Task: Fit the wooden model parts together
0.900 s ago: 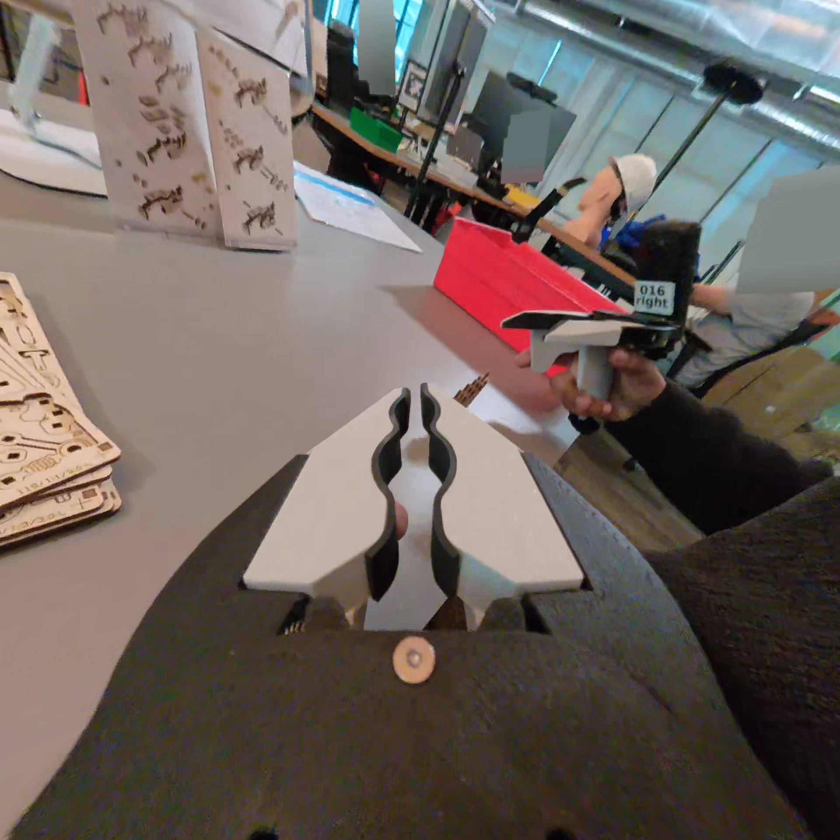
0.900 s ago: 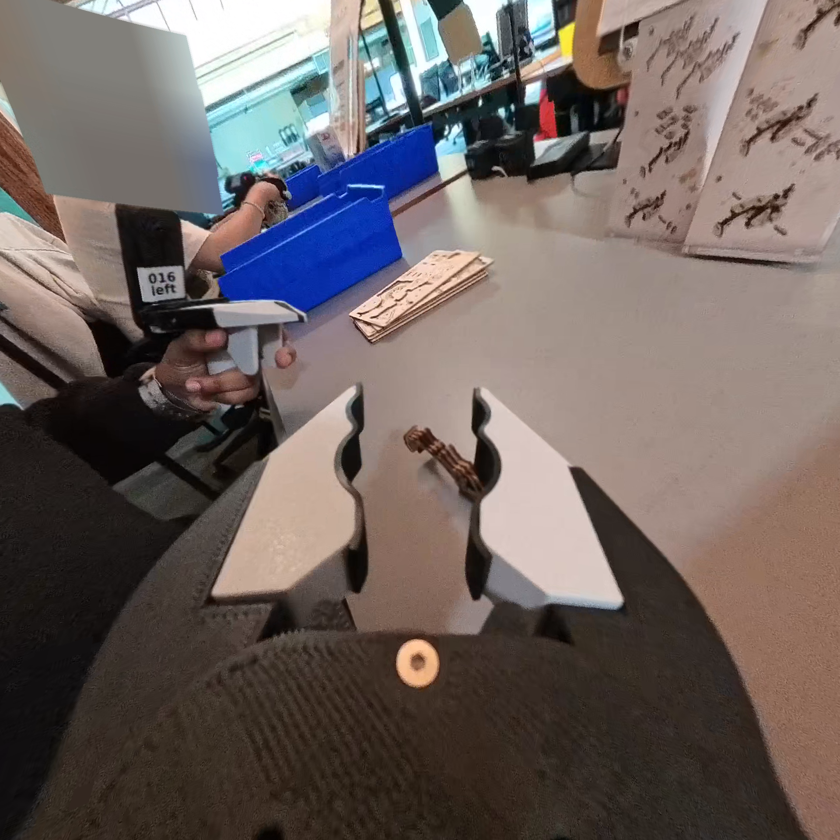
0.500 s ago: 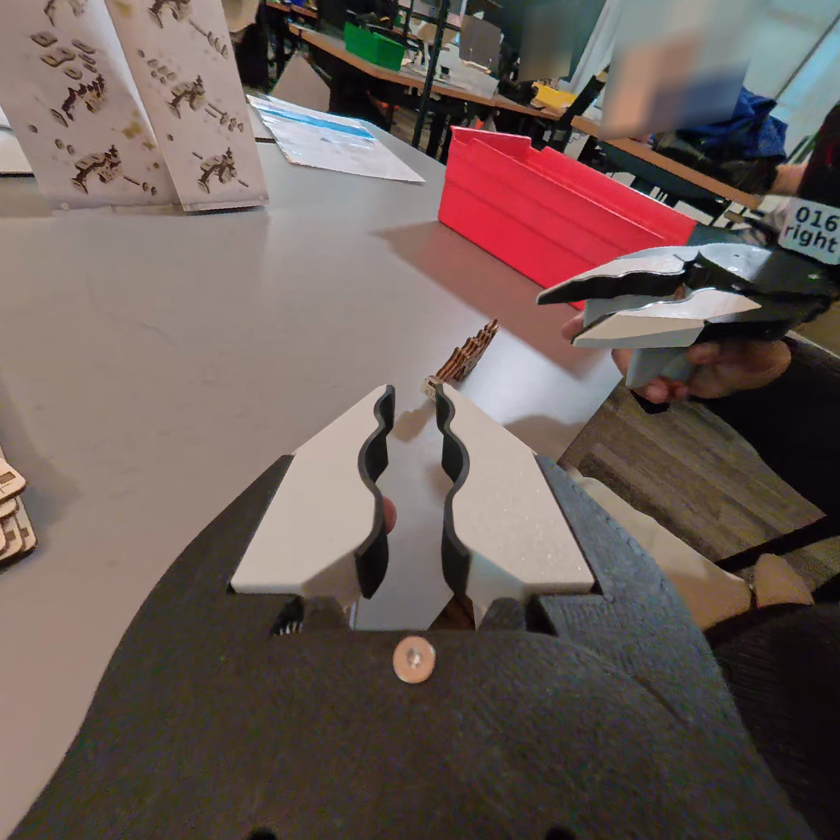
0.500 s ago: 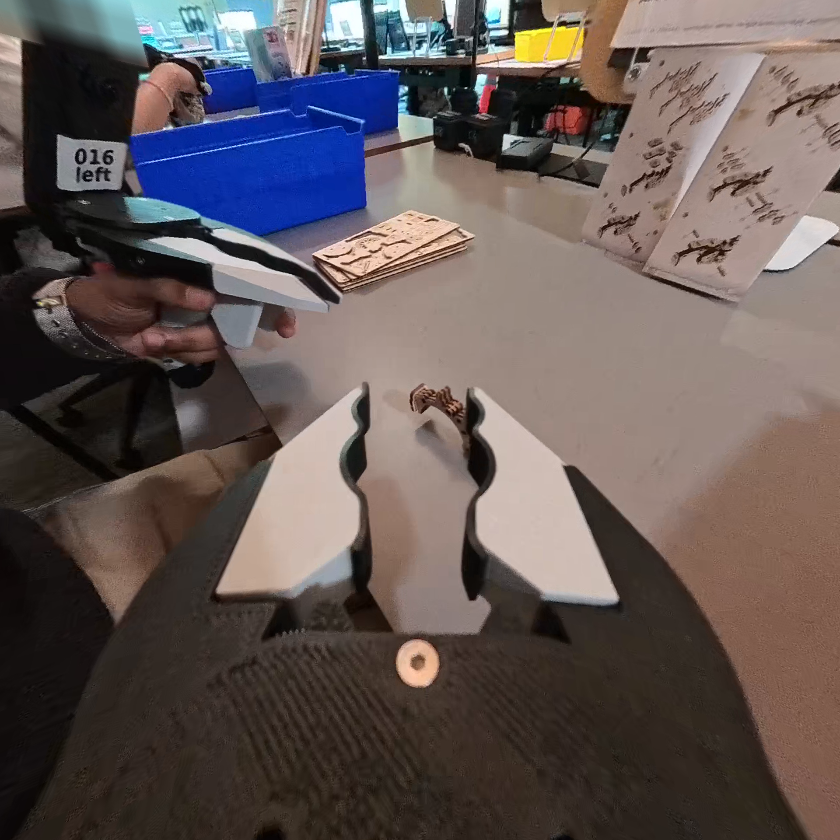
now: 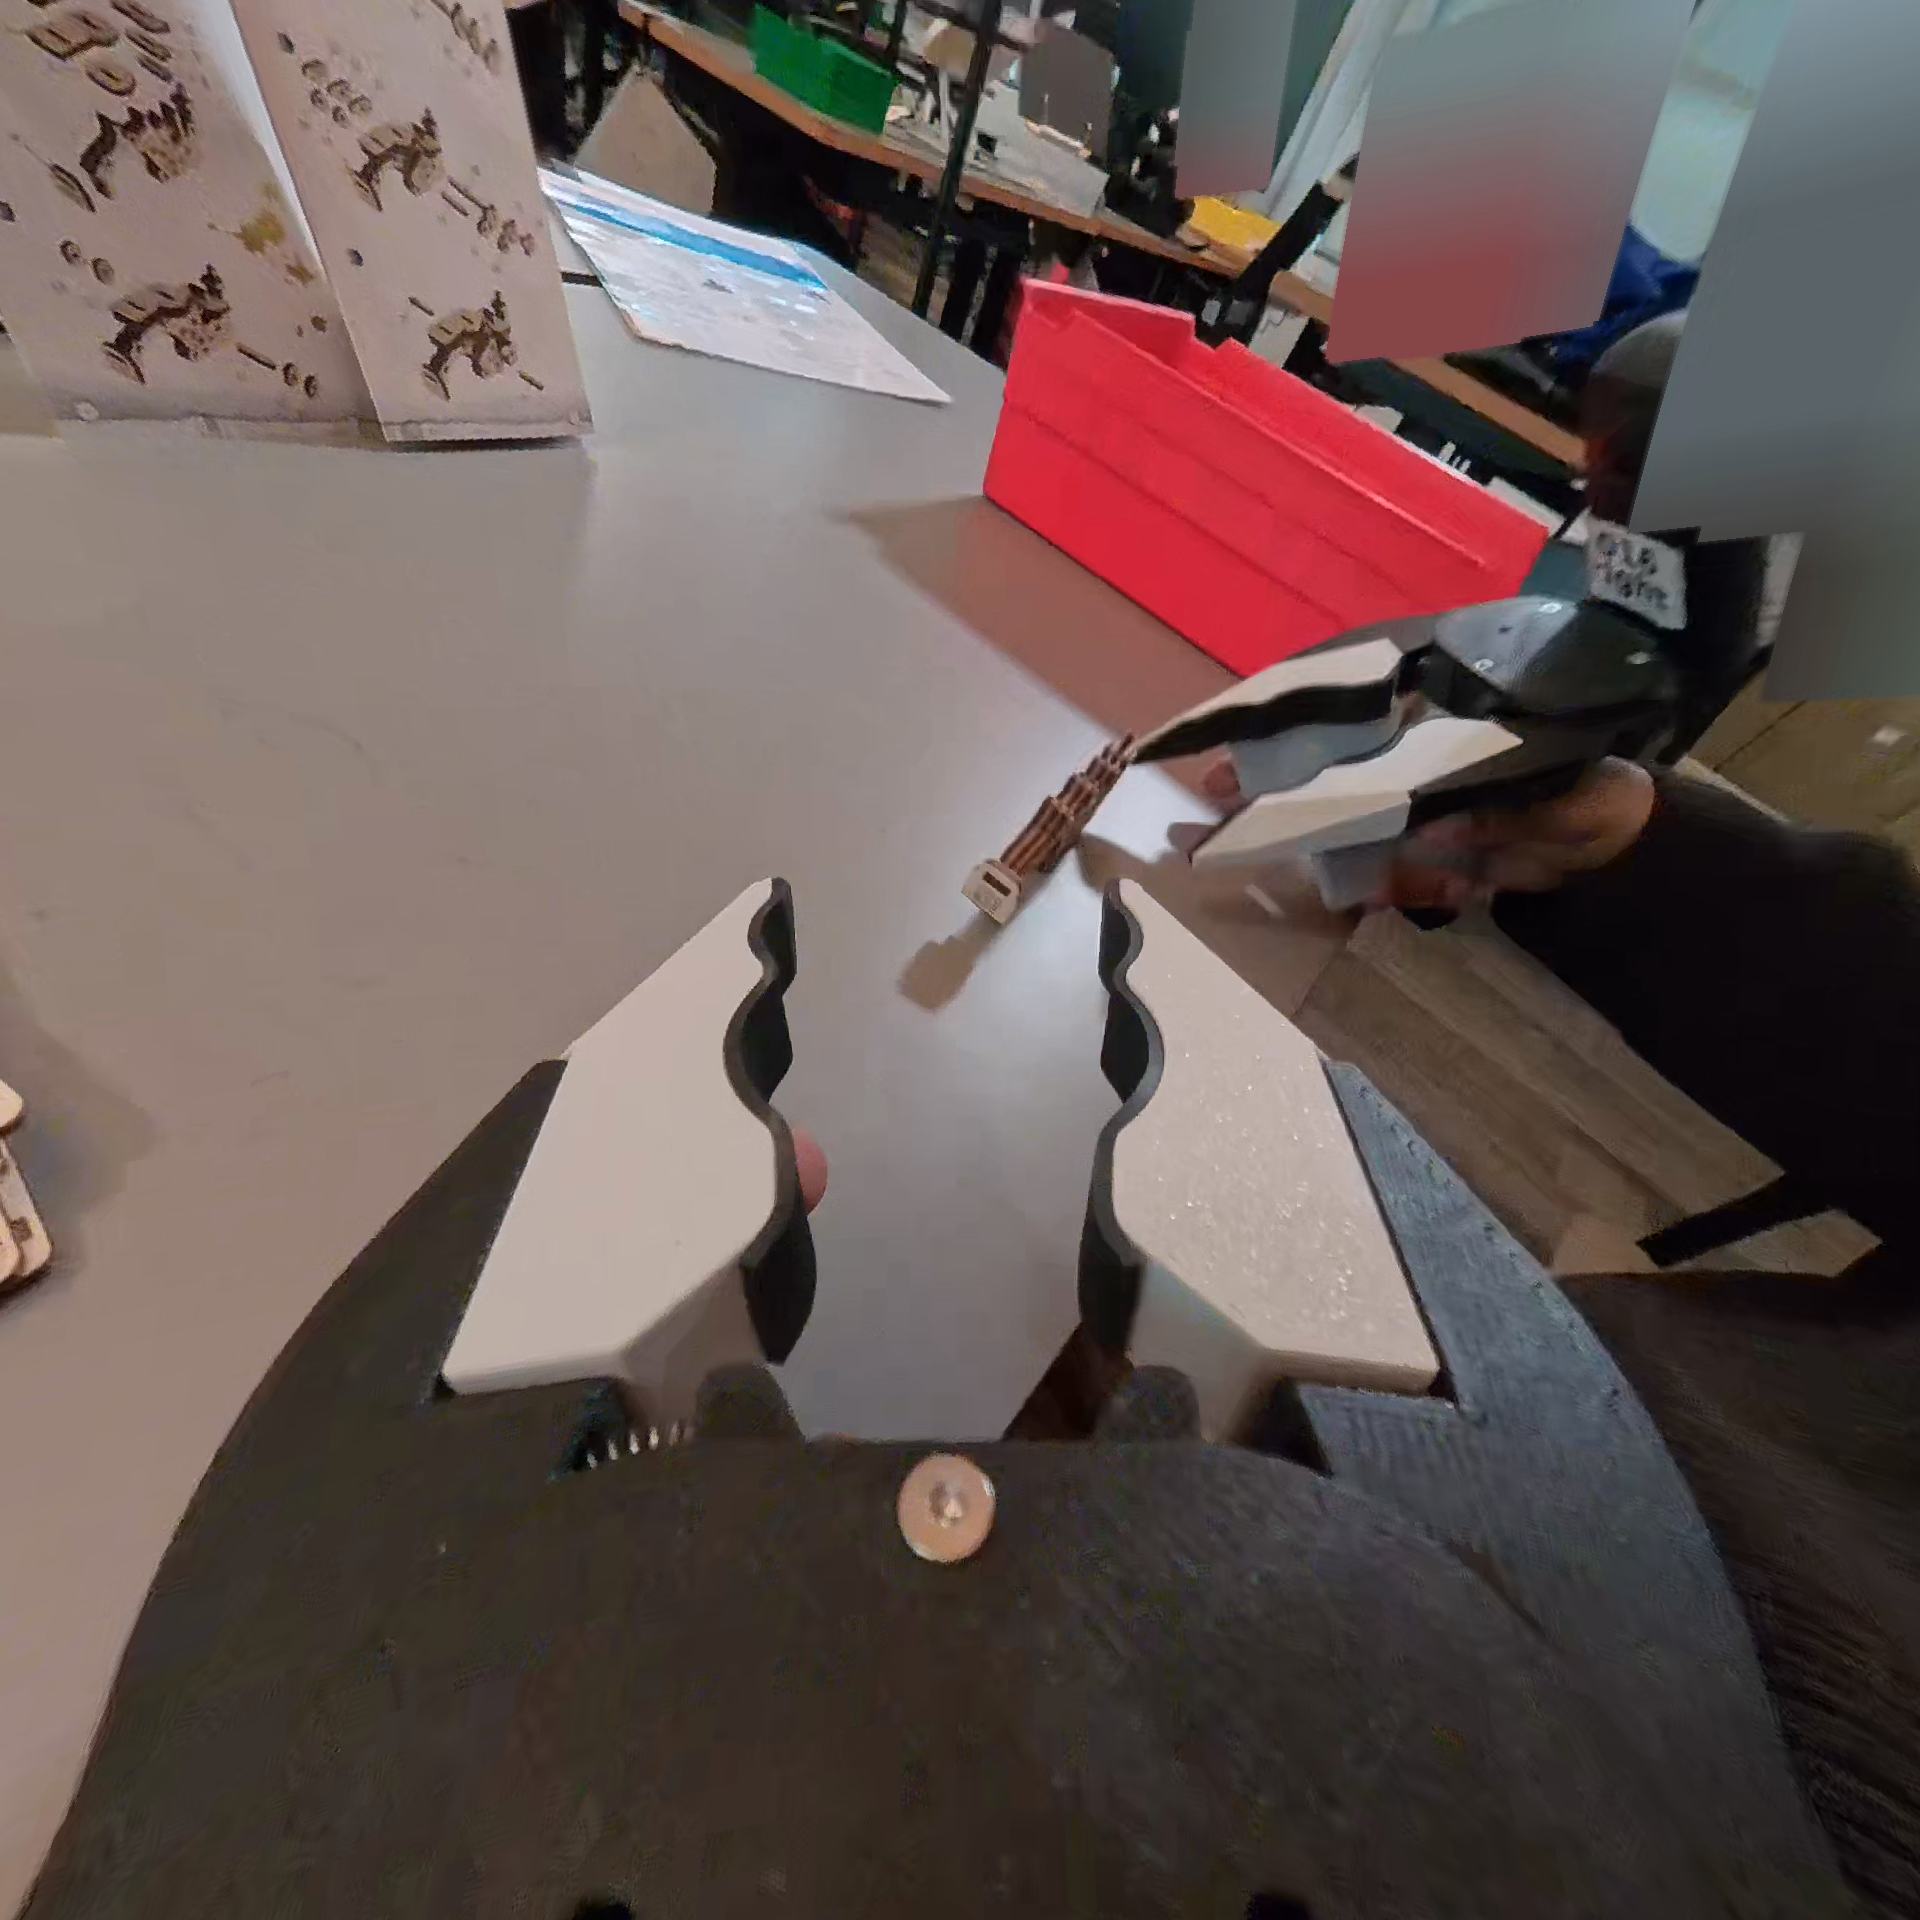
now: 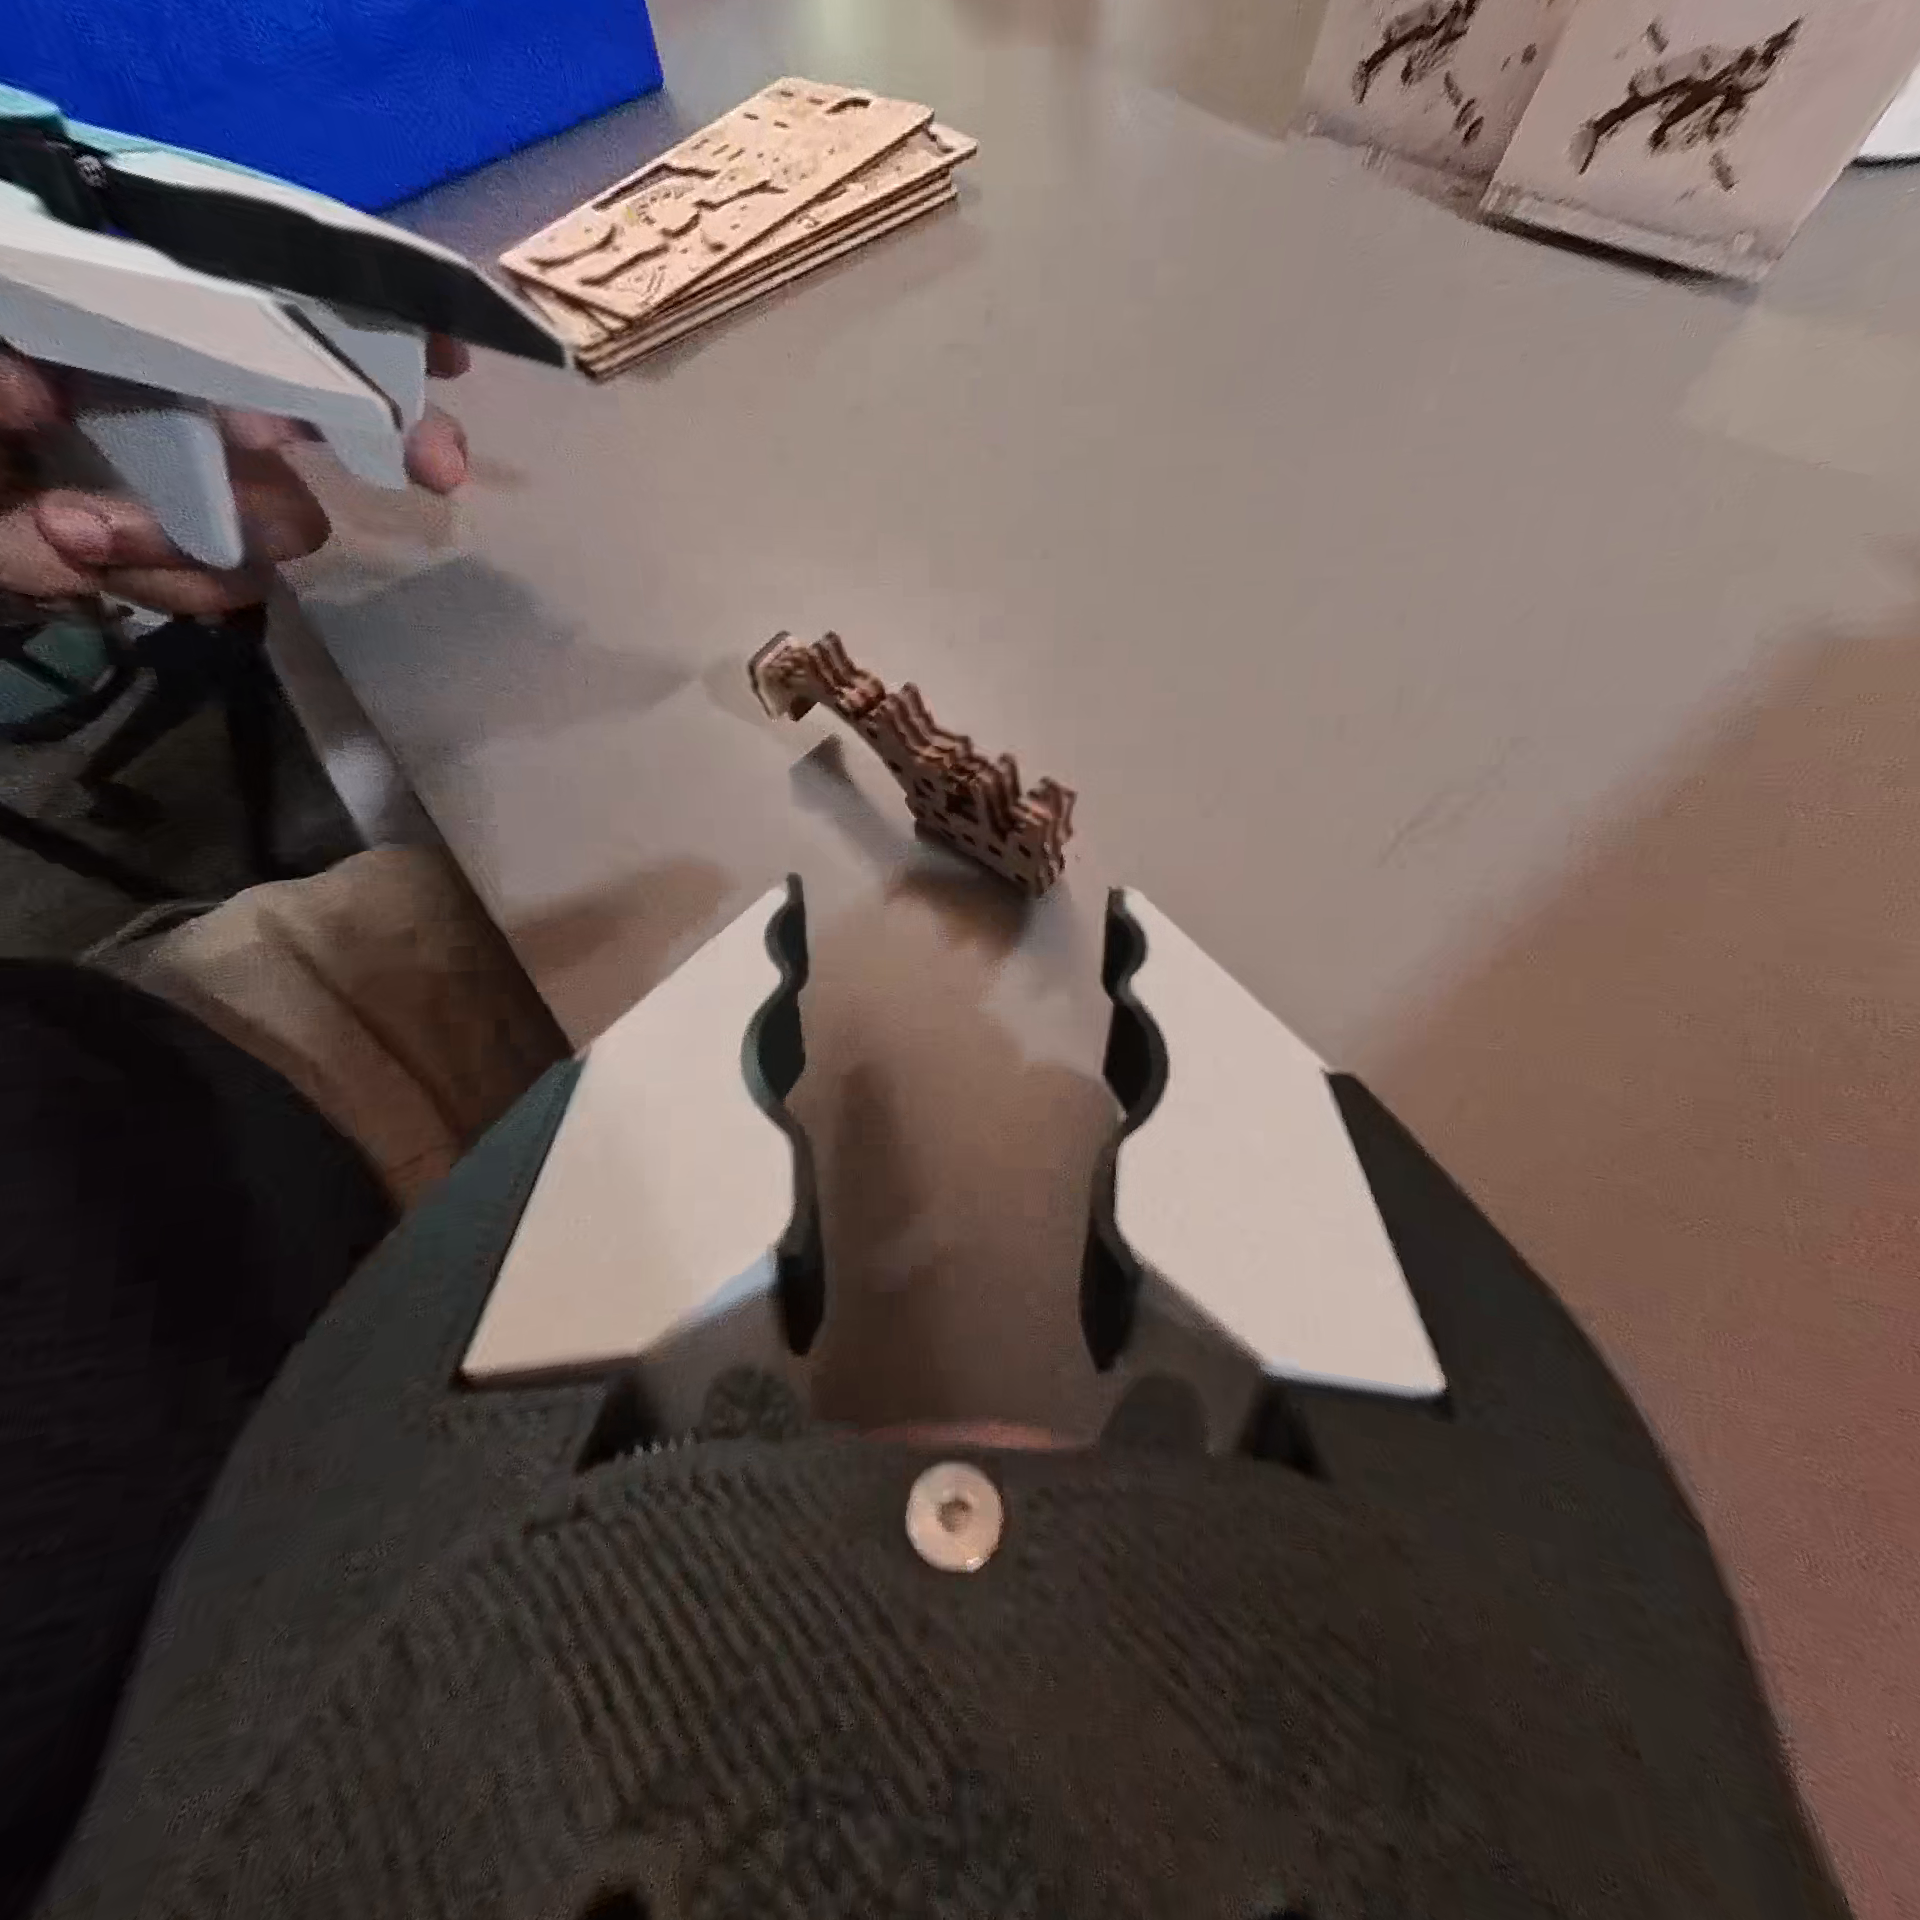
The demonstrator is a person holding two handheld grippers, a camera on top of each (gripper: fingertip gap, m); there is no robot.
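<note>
A small layered wooden model part point(image 5: 1049, 831) lies on the grey table point(image 5: 416, 675) near its front edge. It also shows in the right wrist view point(image 6: 925, 774), with a pale block at its far end. My left gripper point(image 5: 945, 914) is open and empty, just short of the part's pale end. My right gripper point(image 6: 951, 920) is open and empty, just short of the part's near end. In the left wrist view the right gripper point(image 5: 1164, 800) comes in from the right. In the right wrist view the left gripper point(image 6: 478, 384) shows at upper left.
A stack of laser-cut wooden sheets point(image 6: 738, 218) lies at the back left, beside a blue bin point(image 6: 312, 83). A red bin point(image 5: 1236, 488) stands on the right. Printed instruction boards point(image 5: 291, 218) stand at the back. The table edge point(image 6: 384, 748) runs close on the left.
Both grippers have opened wider and come closer to the wooden part from opposite sides. The part has not moved on the table.
</note>
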